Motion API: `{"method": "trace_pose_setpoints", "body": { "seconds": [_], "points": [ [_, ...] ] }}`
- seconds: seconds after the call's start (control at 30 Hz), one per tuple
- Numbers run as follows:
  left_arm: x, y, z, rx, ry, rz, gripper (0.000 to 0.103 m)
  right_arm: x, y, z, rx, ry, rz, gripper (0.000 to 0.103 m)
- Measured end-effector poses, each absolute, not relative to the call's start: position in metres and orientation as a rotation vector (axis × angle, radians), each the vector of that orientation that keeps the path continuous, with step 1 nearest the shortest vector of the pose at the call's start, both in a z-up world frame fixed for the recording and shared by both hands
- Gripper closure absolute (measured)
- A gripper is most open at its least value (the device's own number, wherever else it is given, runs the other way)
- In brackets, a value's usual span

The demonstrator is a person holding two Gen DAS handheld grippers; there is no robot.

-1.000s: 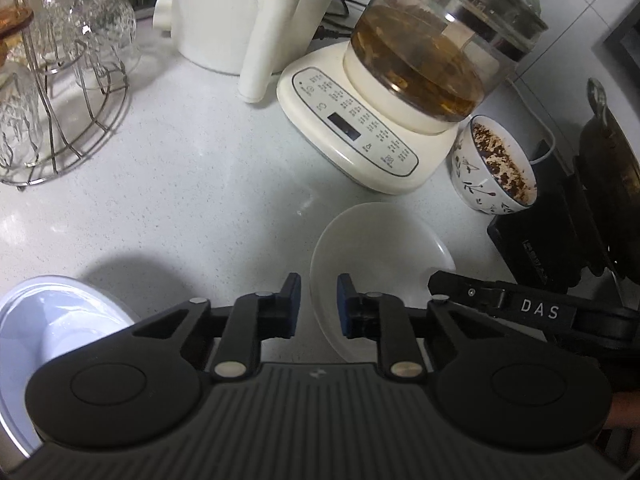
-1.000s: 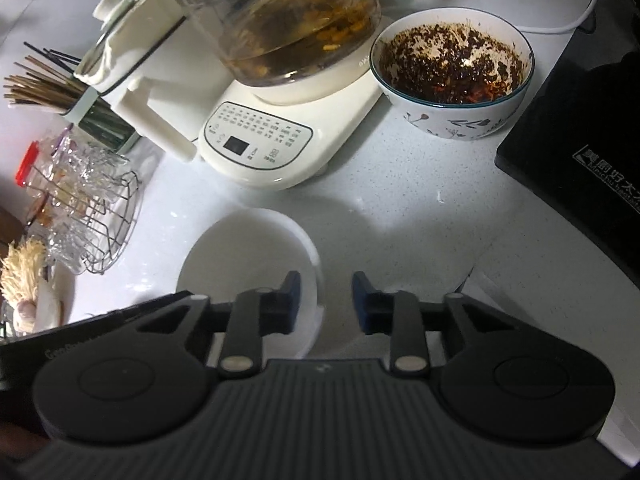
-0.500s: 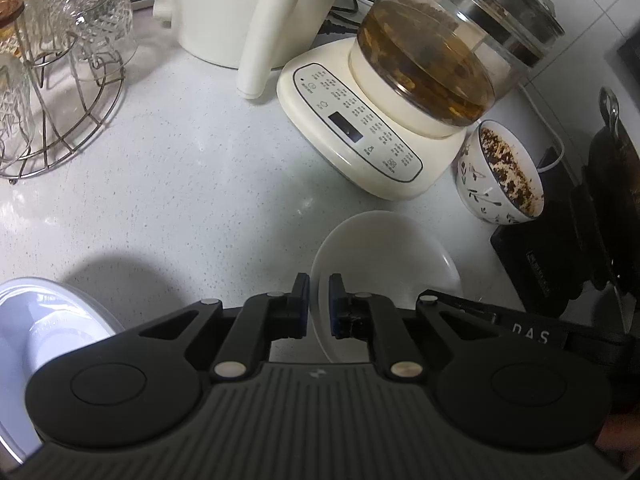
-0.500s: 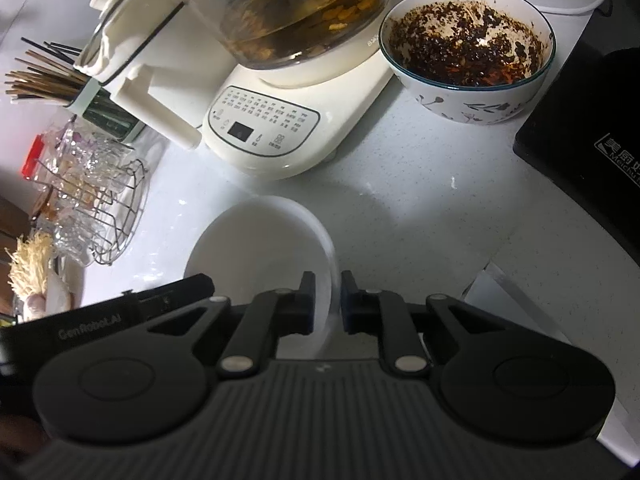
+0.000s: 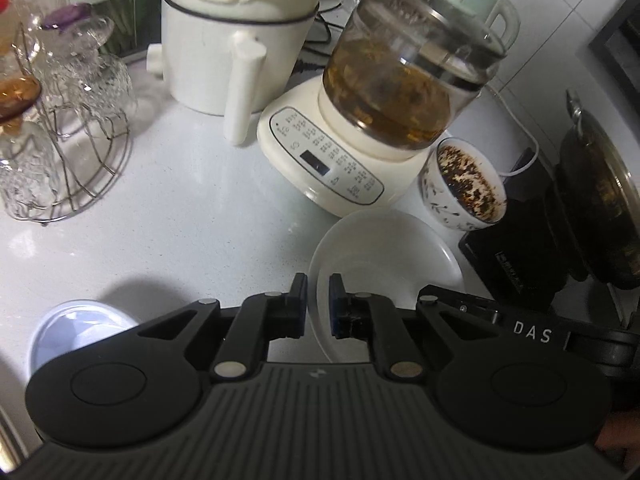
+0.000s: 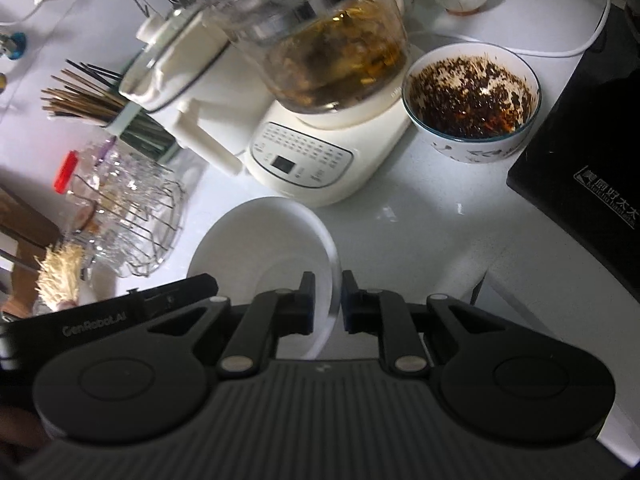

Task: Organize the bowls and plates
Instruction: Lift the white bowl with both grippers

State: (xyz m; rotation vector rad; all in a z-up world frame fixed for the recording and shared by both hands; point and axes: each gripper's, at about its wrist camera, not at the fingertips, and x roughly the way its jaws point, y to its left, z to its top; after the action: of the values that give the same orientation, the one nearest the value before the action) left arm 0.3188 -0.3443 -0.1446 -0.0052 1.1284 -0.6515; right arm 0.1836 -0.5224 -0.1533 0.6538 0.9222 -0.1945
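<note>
On the counter (image 5: 192,216), the plate (image 5: 384,248) sits just in front of the kettle base (image 5: 320,160). Right of it, a bowl (image 5: 464,188) beside the cooktop (image 5: 516,256). Far left, the wire rack (image 5: 92,160) with glasses; behind, a pot (image 5: 224,40). Near left, a lid (image 5: 76,332).

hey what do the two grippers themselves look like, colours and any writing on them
Both are matte black. Each has a ribbed grey body, two round black discs, angled linkage arms with silver rivets, and blue pads on the fingertips. The left gripper shows white "GenRobot.AI" lettering on its side in the right wrist view; the right gripper shows "DAS" in the left wrist view. No cables or sleeves are visible.
</note>
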Motion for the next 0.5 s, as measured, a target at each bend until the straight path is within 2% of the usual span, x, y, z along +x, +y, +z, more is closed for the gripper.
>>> {"method": "trace_pose_setpoints", "body": {
  "seconds": [0.27,0.5],
  "points": [
    [0.306,-0.325,-0.103,-0.030,1.079,-0.674,0.091,0.174,-0.510,-0.115,0.638,0.876,-0.180,0.087],
    [0.297,-0.301,-0.088,-0.053,1.054,-0.656,0.091,0.173,-0.491,-0.101,0.610,0.865,-0.148,0.087]
  ]
}}
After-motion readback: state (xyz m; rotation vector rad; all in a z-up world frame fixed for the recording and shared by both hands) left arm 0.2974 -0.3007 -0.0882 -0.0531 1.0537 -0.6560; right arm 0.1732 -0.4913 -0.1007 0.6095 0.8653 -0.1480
